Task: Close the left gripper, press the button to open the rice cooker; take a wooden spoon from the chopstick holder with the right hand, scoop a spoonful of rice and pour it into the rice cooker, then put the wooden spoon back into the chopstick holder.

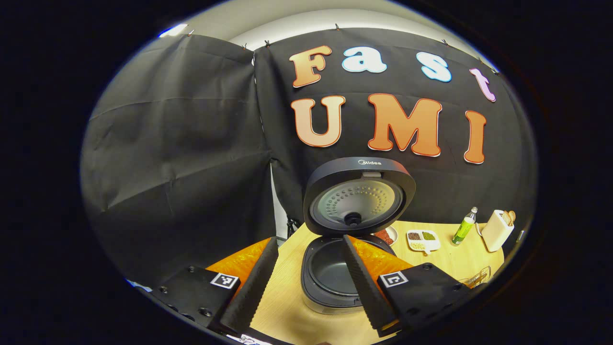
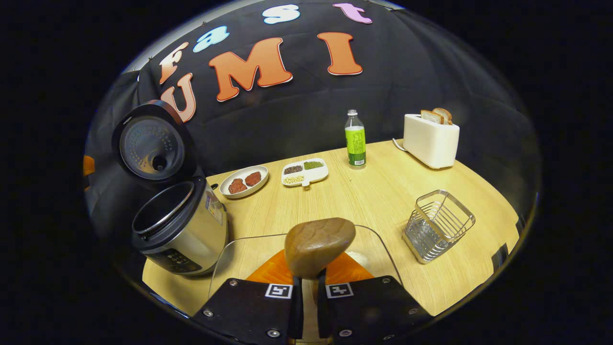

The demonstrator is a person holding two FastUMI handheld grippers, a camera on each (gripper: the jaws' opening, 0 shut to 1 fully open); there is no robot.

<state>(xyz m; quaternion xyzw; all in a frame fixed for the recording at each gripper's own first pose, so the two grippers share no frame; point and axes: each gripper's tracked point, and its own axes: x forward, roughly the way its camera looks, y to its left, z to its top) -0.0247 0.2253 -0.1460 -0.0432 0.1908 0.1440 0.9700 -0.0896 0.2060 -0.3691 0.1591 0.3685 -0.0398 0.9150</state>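
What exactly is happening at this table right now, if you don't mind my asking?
A person is loading a rice cooker with two handheld grippers. Its lid already stands open and the inner pot looks empty. The left gripper hovers open just in front of it. The right gripper is shut on the wooden spoon, held over a clear glass bowl. The wire chopstick holder sits empty nearby.

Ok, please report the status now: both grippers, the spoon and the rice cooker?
Left gripper open, above the rice cooker, lid up. Right gripper shut on wooden spoon, over glass container. Chopstick holder empty. Path clear.
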